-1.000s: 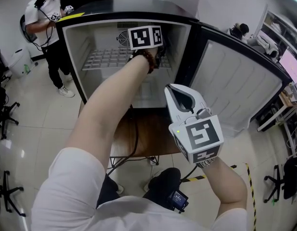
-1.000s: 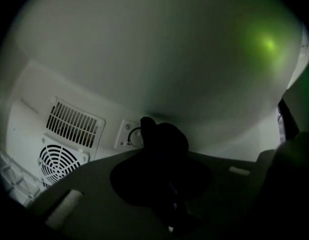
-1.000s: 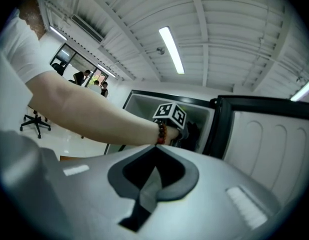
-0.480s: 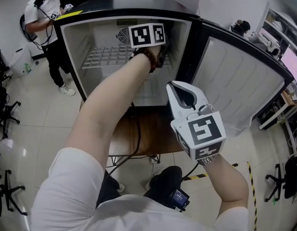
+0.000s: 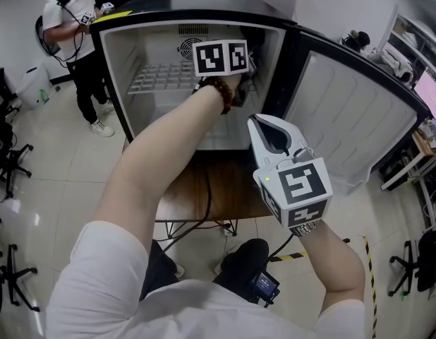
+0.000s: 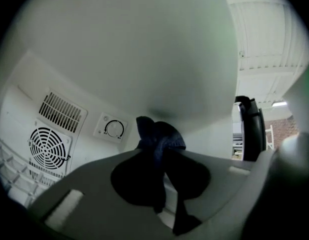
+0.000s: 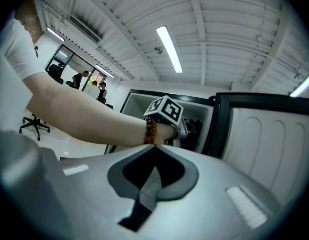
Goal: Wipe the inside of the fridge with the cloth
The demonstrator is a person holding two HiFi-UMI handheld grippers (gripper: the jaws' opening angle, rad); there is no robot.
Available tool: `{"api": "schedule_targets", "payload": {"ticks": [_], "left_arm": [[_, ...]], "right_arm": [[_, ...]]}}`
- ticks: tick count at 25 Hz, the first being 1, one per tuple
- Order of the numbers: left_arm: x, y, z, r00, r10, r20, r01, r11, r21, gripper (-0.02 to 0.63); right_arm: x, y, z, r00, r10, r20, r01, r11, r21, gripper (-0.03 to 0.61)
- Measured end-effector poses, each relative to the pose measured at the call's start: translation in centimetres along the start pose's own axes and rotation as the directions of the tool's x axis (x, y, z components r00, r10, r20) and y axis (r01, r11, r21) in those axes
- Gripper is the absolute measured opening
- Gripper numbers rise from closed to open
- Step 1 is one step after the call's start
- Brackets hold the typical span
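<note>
Head view first: your left hand-held gripper [image 5: 245, 68] is reaching deep into the black-cased, white-lined small fridge [image 5: 113, 62], high at the right rear above the white wire shelf [image 5: 161, 82]. Your right hand-held gripper [image 5: 266, 124] hangs outside, in front of the opening and beside the open white-lined door [image 5: 345, 126]. In the left gripper view, the jaws are nearly together and pinched on a bunched dark blue cloth [image 6: 159, 138]. The cloth pokes out ahead of the tips, just right of the round thermostat dial [image 6: 113, 129] and right under the fridge ceiling. Whether it actually presses on the liner I cannot tell. In the right gripper view, your right jaws are fully closed on nothing and aimed level at your left forearm and the fridge. The risk, as I judge it, is that only a small wad leads the hard jaw tips. If you push at a shallow angle, plastic rather than fabric may scrape the liner, or you may knock the dial. A hard drag could also pull the cloth out of the pinch.
</note>
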State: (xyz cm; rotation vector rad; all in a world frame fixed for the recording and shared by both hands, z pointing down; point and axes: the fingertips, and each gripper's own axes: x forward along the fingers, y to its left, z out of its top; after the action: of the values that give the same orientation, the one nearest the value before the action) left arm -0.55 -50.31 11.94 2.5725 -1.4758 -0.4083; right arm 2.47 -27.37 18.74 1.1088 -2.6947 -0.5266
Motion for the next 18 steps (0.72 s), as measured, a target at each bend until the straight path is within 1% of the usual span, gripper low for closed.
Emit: {"api": "schedule_targets", "payload": {"ticks": [11,18], "left_arm": [[-3.4,-3.9,-0.3,0.995,-0.102,-0.020,0.102,0.995,-0.017,0.058],[-4.9,-5.9,-0.5,0.986,-0.166,-0.034,0.165,0.986,-0.029,0.058]], "right_arm": [[-1.1,1.9,1.1,1.000,0.020,0.015,-0.019,1.000,-0.011,0.005],[-1.4,2.3,1.6,1.000,0.015,0.018,-0.015,1.000,-0.020,0.003]]}}
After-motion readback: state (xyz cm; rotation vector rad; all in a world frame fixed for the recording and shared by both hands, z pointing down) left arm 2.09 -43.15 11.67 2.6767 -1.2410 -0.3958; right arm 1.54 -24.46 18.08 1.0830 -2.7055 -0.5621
